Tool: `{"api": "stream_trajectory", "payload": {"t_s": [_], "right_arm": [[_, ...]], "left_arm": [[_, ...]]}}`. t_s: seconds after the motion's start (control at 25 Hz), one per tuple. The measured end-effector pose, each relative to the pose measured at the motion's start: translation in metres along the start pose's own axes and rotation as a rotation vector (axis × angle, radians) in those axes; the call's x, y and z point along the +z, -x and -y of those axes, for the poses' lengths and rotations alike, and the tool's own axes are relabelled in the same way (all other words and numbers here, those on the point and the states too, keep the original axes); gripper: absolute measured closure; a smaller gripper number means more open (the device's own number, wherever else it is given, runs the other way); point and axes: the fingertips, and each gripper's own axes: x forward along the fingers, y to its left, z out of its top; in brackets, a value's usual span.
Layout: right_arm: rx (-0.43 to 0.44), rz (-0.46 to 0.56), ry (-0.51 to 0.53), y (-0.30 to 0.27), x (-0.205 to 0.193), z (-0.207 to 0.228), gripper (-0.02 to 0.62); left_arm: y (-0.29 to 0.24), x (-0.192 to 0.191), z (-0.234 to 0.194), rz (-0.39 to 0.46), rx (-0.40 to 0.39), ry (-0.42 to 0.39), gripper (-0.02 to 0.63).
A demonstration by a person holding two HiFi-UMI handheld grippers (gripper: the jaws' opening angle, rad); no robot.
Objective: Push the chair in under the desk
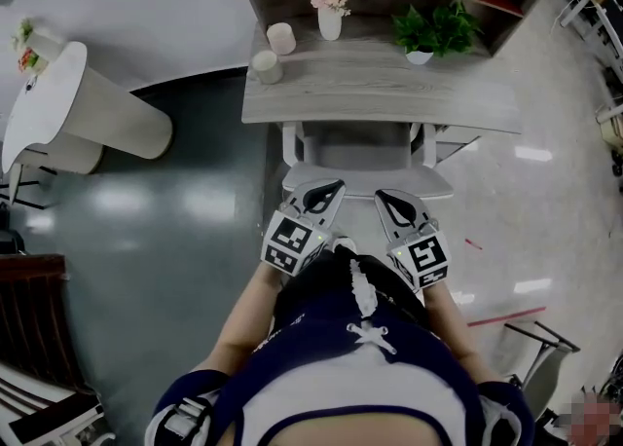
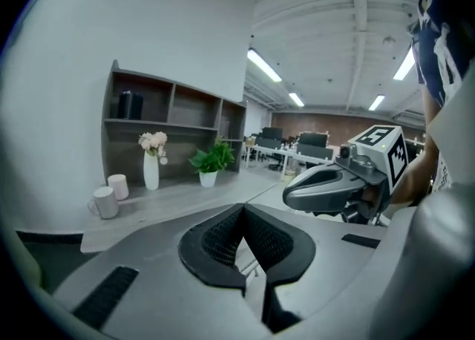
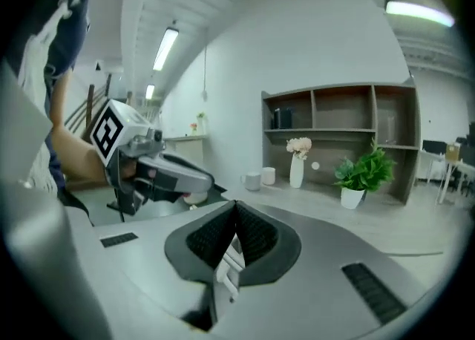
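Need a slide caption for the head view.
Shut, empty left tongs and right tongs over white chair at grey desk.

I'm seeing a matt grey wood-grain desk (image 1: 389, 84), a glossy dark floor (image 1: 146, 210) and a smooth white plastic-looking chair (image 1: 360, 152).

Your left gripper (image 1: 331, 187) and right gripper (image 1: 384, 198) sit side by side before your torso (image 1: 362, 342), jaws closed and empty.
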Motion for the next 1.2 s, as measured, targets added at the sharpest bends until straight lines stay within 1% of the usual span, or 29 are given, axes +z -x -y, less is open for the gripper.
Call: {"api": "stream_trajectory", "payload": {"t_s": [0.12, 0.2, 0.32, 0.6, 0.92, 1.2], "right_arm": [[-0.009, 0.060, -0.085, 0.002, 0.011, -0.002, 0.585], [-0.021, 0.073, -0.129, 0.002, 0.011, -0.001, 0.585], [-0.033, 0.070, -0.160, 0.003, 0.008, 0.001, 0.586], [-0.040, 0.044, -0.181, 0.007, 0.000, -0.003, 0.586], [-0.040, 0.029, -0.162, 0.008, -0.005, -0.007, 0.586], [-0.029, 0.000, -0.162, 0.005, -0.017, -0.009, 0.586]], "left_arm": [[0.004, 0.006, 0.010, 0.040, -0.017, 0.051, 0.598], [0.005, 0.005, 0.013, 0.049, -0.022, 0.076, 0.598], [0.005, 0.003, 0.014, 0.047, -0.024, 0.080, 0.598], [0.007, -0.001, 0.017, 0.037, -0.032, 0.081, 0.598], [0.007, -0.009, 0.018, 0.013, -0.036, 0.064, 0.598], [0.010, -0.016, 0.016, -0.004, -0.029, 0.068, 0.598]]}}
